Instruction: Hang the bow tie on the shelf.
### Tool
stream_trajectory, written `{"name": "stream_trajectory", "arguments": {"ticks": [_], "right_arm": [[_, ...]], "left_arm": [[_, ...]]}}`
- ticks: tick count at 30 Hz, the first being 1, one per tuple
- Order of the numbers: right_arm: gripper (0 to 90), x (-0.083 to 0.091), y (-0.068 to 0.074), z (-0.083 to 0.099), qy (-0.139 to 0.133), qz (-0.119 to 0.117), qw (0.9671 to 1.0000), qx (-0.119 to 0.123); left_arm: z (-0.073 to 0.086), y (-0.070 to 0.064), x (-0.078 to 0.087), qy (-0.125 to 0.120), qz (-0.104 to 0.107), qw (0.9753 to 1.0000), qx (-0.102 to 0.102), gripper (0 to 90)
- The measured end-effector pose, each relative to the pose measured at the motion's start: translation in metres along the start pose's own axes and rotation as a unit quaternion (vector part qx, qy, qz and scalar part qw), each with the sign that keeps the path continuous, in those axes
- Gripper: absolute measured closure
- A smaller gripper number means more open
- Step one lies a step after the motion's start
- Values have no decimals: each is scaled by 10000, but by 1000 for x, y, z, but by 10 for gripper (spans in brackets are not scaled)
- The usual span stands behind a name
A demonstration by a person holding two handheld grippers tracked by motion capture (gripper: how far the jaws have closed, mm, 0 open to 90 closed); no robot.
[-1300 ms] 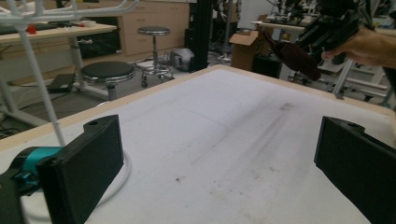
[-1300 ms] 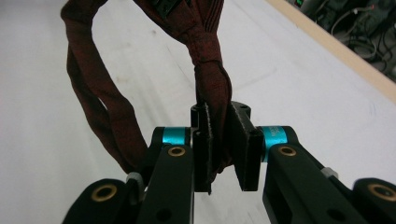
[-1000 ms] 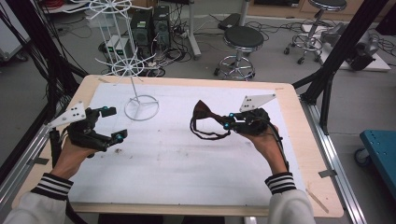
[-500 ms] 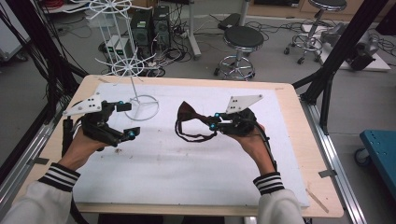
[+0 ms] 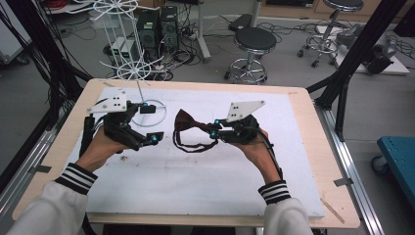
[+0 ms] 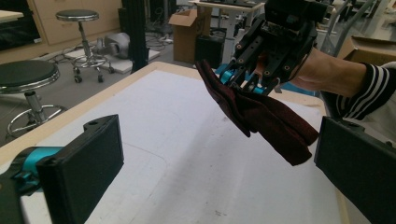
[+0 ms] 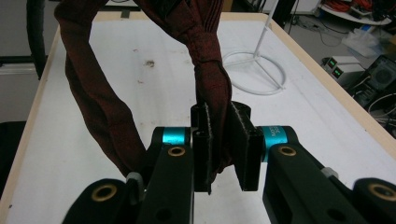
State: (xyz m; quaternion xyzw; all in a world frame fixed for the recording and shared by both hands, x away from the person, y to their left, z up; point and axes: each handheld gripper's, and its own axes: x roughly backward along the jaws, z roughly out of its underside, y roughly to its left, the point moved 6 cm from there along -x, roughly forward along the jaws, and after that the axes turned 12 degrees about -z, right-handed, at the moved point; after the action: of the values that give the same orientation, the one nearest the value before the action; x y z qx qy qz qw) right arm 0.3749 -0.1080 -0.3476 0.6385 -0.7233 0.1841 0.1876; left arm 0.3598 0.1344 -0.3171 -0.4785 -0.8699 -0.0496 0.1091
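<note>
One wooden table point(image 5: 303, 105) topped with a white foam sheet point(image 5: 205, 181). One white wire stand point(image 5: 134, 73) with a ring base at the sheet's far left. One dark red fabric bow tie point(image 5: 185, 120) with a strap loop, held above the sheet's middle, long axis slanting toward the left gripper point(image 5: 149, 125), strap hanging down. Right gripper point(image 5: 214, 132): jaws nearly closed, clamping the tie's fabric. Left gripper: jaws wide apart, holding nothing, near the tie.
</note>
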Motion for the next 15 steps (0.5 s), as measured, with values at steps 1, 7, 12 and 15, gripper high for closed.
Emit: {"name": "stream_trajectory", "arguments": {"ticks": [1, 7, 12, 15], "right_arm": [[801, 0, 0, 0, 0, 0, 10000, 0], [801, -6, 1, -3, 8, -56, 10000, 56], [801, -11, 3, -5, 25, -113, 9998, 151], [801, -12, 3, -6, -6, -129, 9998, 179]], "left_arm": [[0, 0, 0, 0, 0, 10000, 0, 30], [0, -3, -9, 11, 134, 9999, -35, 88], [-2, -4, -15, -43, 276, 9996, -57, 190], [-3, -7, -18, -96, 380, 9992, -69, 263]]}}
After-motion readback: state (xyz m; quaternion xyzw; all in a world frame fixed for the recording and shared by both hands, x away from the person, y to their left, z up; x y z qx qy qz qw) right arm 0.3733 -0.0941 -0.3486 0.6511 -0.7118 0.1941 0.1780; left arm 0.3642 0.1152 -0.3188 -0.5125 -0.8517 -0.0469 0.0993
